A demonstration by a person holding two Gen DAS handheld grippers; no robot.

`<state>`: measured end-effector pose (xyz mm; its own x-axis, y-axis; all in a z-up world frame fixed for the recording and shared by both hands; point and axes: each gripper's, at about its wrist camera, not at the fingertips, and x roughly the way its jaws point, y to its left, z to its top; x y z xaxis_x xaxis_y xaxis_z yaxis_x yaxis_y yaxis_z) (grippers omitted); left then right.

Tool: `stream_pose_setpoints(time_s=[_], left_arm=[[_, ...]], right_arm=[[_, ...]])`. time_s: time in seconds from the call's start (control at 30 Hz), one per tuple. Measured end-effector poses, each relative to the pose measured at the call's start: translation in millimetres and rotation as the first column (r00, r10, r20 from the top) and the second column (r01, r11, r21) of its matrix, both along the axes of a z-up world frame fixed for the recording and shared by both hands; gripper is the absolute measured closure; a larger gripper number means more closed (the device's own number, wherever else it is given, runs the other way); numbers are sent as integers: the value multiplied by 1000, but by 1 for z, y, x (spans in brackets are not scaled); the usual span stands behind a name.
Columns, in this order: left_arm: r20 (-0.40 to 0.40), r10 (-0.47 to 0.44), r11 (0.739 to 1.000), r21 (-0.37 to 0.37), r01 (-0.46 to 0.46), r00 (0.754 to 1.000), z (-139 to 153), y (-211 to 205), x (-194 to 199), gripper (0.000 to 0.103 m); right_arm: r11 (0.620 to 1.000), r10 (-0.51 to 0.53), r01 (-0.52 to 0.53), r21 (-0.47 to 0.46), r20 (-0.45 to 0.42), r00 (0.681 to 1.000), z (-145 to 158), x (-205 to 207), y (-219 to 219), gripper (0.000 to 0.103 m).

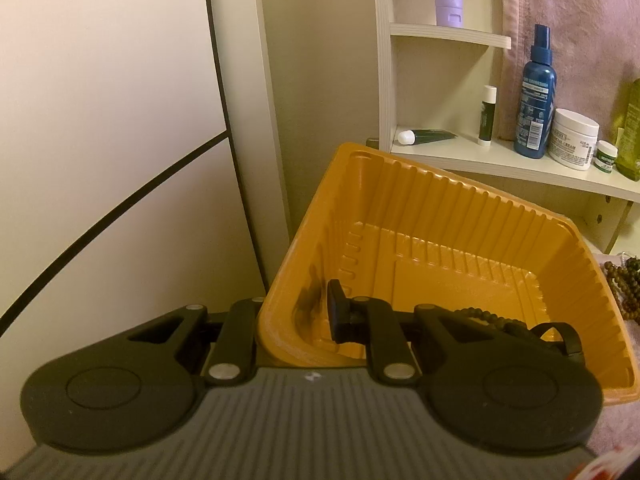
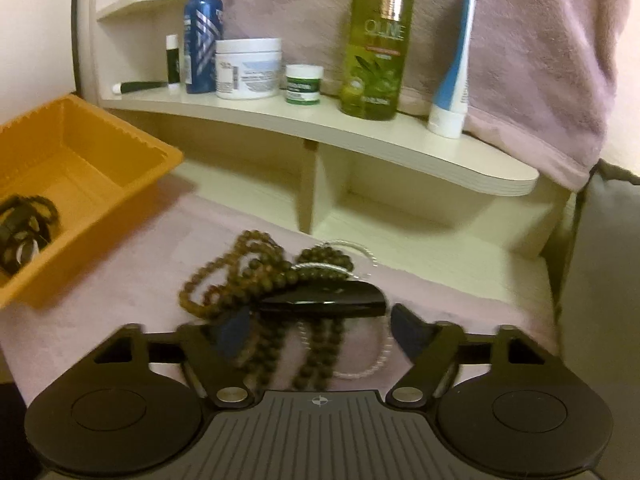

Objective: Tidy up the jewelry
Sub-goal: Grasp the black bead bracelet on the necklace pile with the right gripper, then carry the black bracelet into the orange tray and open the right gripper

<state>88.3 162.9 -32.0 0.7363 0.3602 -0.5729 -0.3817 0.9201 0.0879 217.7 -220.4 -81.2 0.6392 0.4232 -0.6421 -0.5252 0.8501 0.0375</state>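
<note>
The left tongs [image 1: 296, 316] are clamping the near wall of the ribbed, thin-moulded orange plastic tray [image 1: 460, 216], holding it tilted. Inside, at its low corner, a dark beaded strand and a black strap [image 2: 24, 228] are already lying, so sorting is judged as partly done.

The right tongs [image 2: 320, 326] are standing wide apart, gripping nothing, straddling the remaining pile on the pink fuzzy cloth [image 2: 120, 280]: matte brown round-bead strands [image 2: 256, 276], a glossy black oblong piece [image 2: 332, 300] and a thin pale beaded loop [image 2: 372, 364]. These are still awaiting transfer, just beside the tray.
</note>
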Motion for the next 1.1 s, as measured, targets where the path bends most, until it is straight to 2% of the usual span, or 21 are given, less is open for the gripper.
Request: stream_pose_setpoints(time_s=[0.1,0.37,0.4,0.47,0.5,0.83,1.1], left_arm=[[-2,-3,1000,1,3,1000,0,1,0,88],[-6,-1,1000,-1,1,1000,0,2,1,88],[-6,-1,1000,0,1,1000,0,1,1,88],[-7,-1,1000,0,1,1000,0,1,1,88],[-7,-2,1000,1,2,1000,0,1,1,88],[-6,-5,1000,6,5,1000,2,0,0,88],[-5,-8,1000,10,8,1000,2,0,1,88]], right_arm=[[999,-41,41,-12,1,999,-2,5,8,11],[998,-57,57,-9,18,998,-5,15,8,12],[998,-59,59,-11,18,998,-5,16,7,12],[999,-52,53,-6,8,999,-7,17,5,25],[998,-56,56,-3,6,998,-8,18,4,27],[997,-80,80,5,-7,997,-6,13,1,28],[989,-118,120,84,-26,993,18,-3,-6,28]])
